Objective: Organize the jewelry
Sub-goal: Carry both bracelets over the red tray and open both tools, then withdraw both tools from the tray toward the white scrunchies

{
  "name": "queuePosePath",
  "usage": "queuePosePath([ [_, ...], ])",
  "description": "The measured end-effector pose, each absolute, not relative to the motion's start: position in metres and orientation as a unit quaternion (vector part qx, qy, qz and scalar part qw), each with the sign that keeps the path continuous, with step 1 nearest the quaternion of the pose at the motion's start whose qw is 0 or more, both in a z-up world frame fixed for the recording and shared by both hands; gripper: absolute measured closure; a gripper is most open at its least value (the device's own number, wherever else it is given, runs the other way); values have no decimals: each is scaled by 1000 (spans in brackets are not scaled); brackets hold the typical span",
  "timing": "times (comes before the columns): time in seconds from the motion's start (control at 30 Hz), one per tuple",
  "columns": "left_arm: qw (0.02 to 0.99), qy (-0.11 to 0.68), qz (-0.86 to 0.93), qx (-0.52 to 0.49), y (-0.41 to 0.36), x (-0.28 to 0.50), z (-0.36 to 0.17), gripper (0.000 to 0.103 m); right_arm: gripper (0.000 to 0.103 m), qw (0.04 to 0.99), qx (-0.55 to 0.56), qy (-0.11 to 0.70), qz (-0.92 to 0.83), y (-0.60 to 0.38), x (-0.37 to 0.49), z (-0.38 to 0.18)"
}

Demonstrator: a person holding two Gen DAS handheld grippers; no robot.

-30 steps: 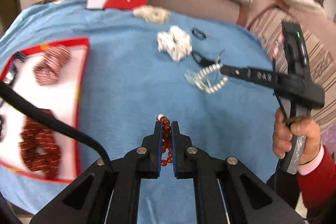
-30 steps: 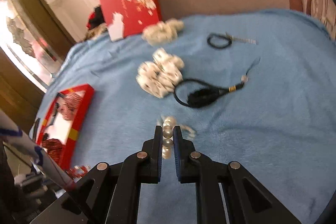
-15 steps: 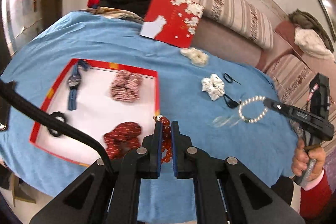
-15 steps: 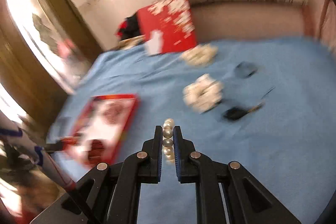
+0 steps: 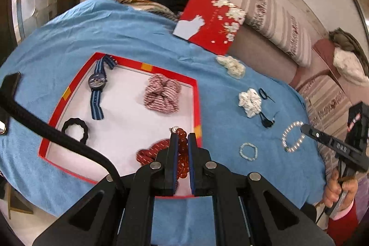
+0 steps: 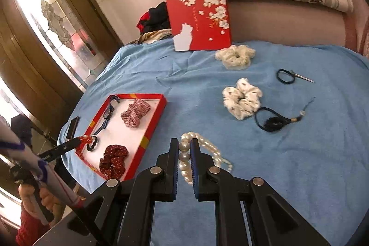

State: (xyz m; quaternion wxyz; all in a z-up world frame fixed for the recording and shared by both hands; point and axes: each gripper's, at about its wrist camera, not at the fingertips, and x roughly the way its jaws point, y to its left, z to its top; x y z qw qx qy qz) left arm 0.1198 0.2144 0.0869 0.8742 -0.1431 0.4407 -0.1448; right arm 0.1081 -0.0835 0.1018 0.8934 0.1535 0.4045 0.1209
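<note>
My left gripper [image 5: 182, 138] is shut on a red bead bracelet [image 5: 182, 155] and holds it above the right front corner of the red-rimmed tray [image 5: 196, 105]. The tray holds a blue striped watch [image 5: 97, 84], a pink striped scrunchie [image 5: 162, 96], a black hair tie [image 5: 75, 130] and a dark red scrunchie [image 5: 151, 151]. My right gripper [image 6: 184, 145] is shut on a white pearl bracelet [image 6: 184, 153], raised over the blue cloth to the right of the tray [image 6: 159, 112]. A small pale bead bracelet [image 5: 248, 151] lies on the cloth.
On the blue cloth [image 6: 288, 153] lie a white patterned scrunchie [image 6: 242, 102], a cream scrunchie [image 6: 235, 57], a black tasselled hair tie [image 6: 273, 122] and a small black loop with a pin [image 6: 286, 76]. A red box lid [image 6: 200, 20] leans at the back against the sofa.
Both grippers have lifted and drawn back with their bracelets. My left gripper has moved left over the tray's corner. The right gripper has risen higher above the cloth.
</note>
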Motion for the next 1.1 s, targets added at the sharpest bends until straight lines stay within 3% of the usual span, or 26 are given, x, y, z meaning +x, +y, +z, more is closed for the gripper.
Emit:
queuePosePath([
  [0.57, 842, 502, -54, -190, 296, 178, 5, 96, 92, 858, 80, 461, 211, 101, 214, 78],
  [0.73, 837, 506, -36, -206, 314, 177, -3, 96, 92, 841, 98, 469, 252, 150, 230, 64],
  [1.0, 847, 488, -28, -209, 323, 166, 7, 96, 91, 832, 73, 507, 212, 149, 235, 14],
  [1.1, 854, 479, -22, -202, 321, 160, 17, 85, 90, 831, 77, 513, 201, 139, 235, 10],
])
